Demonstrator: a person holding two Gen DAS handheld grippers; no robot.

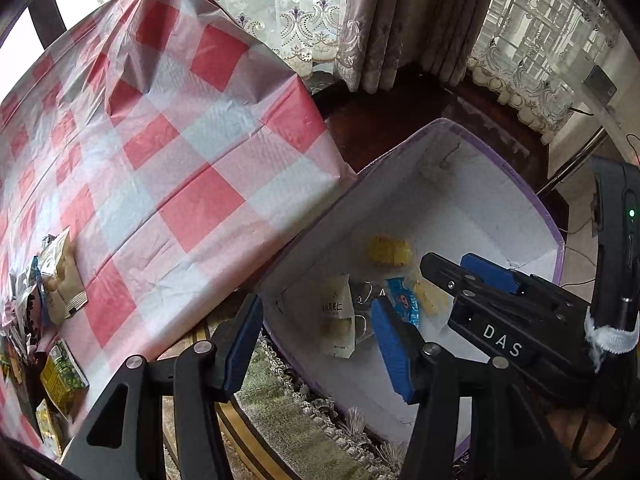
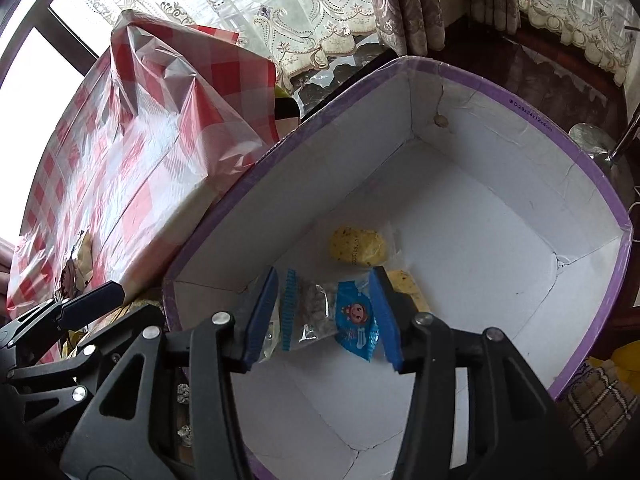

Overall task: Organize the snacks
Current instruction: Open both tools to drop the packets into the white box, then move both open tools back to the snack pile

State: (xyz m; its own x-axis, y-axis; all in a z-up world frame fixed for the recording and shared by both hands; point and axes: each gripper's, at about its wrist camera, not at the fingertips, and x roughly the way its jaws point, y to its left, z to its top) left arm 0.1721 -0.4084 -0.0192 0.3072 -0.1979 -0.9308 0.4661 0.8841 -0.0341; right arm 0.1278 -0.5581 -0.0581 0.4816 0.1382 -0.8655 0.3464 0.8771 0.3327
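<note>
A purple-rimmed white box (image 2: 580, 160) holds several snacks: a yellow packet (image 2: 358, 246), a second yellow one (image 2: 404, 284) and a clear packet with blue ends (image 2: 328, 312). My right gripper (image 2: 324, 316) hangs over the box with its jaws apart. The blue-ended packet lies between its pads and is not squeezed. In the left wrist view my left gripper (image 1: 316, 348) stands open over the near rim of the box (image 1: 532, 196), with nothing in it. A cream packet (image 1: 338, 320) lies in the box beyond it. The right gripper (image 1: 446, 260) shows at the right.
A table under a red-and-white checked cloth (image 1: 180, 160) stands left of the box. More snack packets (image 1: 60, 276) and a green-yellow carton (image 1: 64, 376) lie at its left end. A fringed rug (image 1: 280, 400) lies below. Lace curtains (image 2: 300, 20) hang behind.
</note>
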